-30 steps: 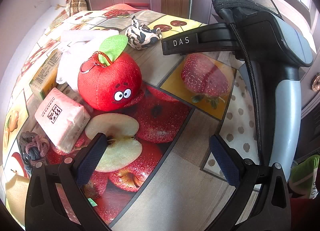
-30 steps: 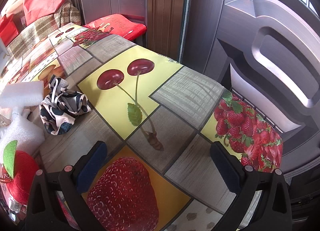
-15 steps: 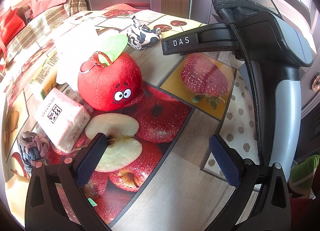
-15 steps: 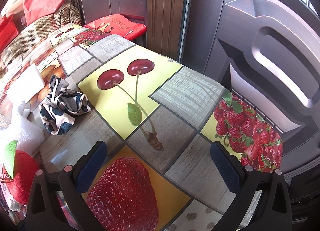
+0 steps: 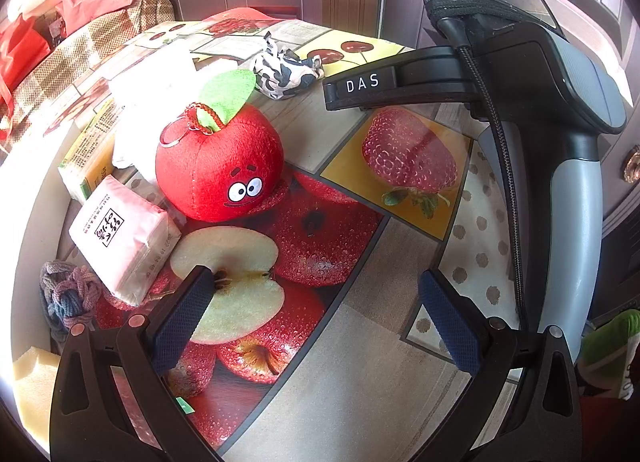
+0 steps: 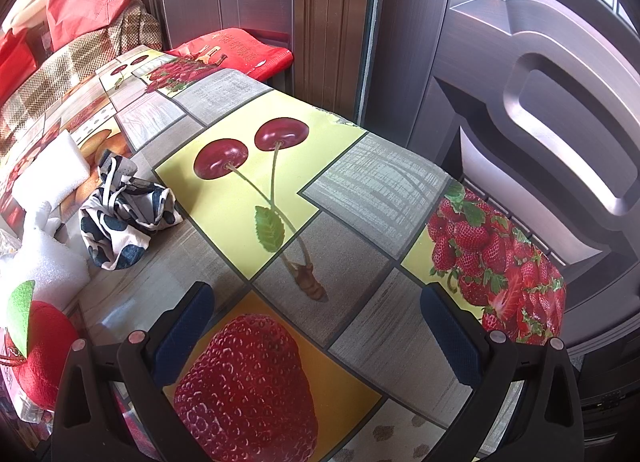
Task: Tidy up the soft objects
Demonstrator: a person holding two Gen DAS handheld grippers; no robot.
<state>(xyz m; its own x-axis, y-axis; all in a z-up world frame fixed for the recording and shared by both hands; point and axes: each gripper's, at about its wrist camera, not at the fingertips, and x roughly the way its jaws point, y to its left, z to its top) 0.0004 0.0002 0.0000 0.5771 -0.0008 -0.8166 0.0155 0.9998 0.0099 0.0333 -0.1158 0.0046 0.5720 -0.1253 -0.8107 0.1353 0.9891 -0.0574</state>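
Both sets of fingers wide, empty: left gripper, right gripper. Plush apple upper left of centre on the counter, tissue pack touching it. Best approached straight, closing across the plush middle, clear of the key ring.

Ahead of the left tool sits a bright red plush apple with a green leaf. To its left lies a pale pink tissue pack. Farther off is a black-and-white spotted cloth. The bench wears fruit-printed squares: cherries on yellow, red strawberries.
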